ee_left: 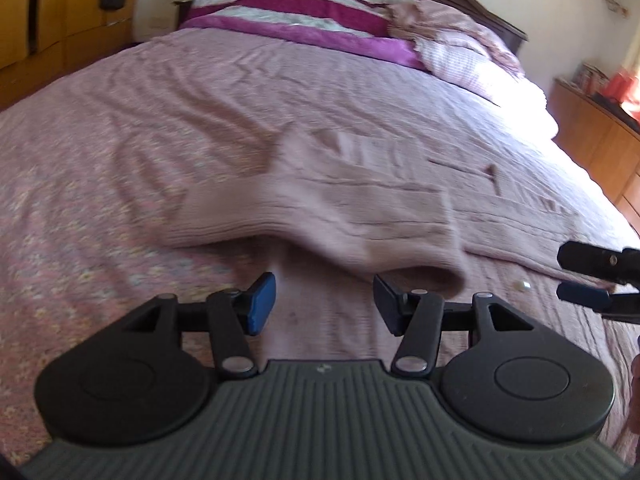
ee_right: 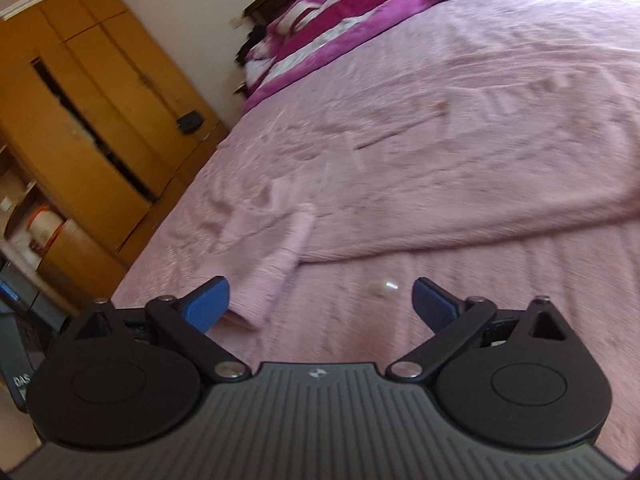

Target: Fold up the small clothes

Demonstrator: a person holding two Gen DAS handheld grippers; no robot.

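Observation:
A small pink knitted garment [ee_left: 340,208] lies on the pink bedspread [ee_left: 160,120], its near part folded over into a soft roll. My left gripper [ee_left: 324,304] is open and empty just in front of that folded edge. The right gripper's fingers [ee_left: 588,296] show at the right edge of the left wrist view. In the right wrist view the garment [ee_right: 460,168] spreads across the bed, one sleeve [ee_right: 276,264] reaching toward me. My right gripper [ee_right: 320,304] is open and empty, its left finger beside the sleeve cuff.
A purple and white blanket [ee_left: 312,20] and pink pillows [ee_left: 460,44] lie at the head of the bed. A wooden wardrobe [ee_right: 88,112] stands to the left, a wooden dresser [ee_left: 600,136] to the right. A small pearl-like bead [ee_left: 524,286] lies on the bedspread [ee_right: 440,60].

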